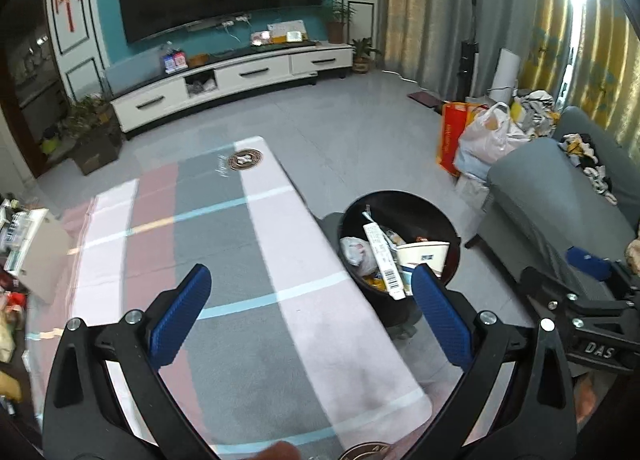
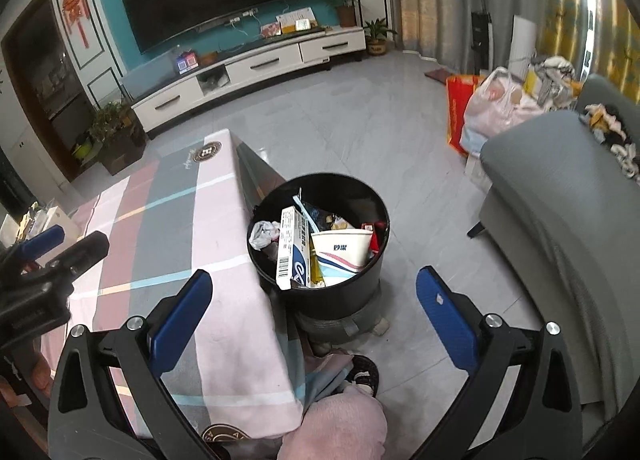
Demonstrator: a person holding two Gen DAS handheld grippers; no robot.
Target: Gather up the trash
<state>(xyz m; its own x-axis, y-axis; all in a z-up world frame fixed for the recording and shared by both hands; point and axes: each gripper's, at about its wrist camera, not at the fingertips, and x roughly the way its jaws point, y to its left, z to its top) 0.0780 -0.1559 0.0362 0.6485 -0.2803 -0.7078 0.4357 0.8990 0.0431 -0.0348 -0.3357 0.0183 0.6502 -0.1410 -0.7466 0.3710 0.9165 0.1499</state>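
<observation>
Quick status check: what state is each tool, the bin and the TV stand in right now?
left tool: open, empty, above the table.
right tool: open, empty.
trash bin: upright, unlidded, holding trash.
paper cup: in the bin, tilted.
toothpaste box: in the bin, on end.
TV stand drawers: shut.

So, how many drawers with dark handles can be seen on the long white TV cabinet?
3. On the long white TV cabinet: left drawer, middle drawer right of the open compartment, right drawer near the end. More may be hidden.
</observation>
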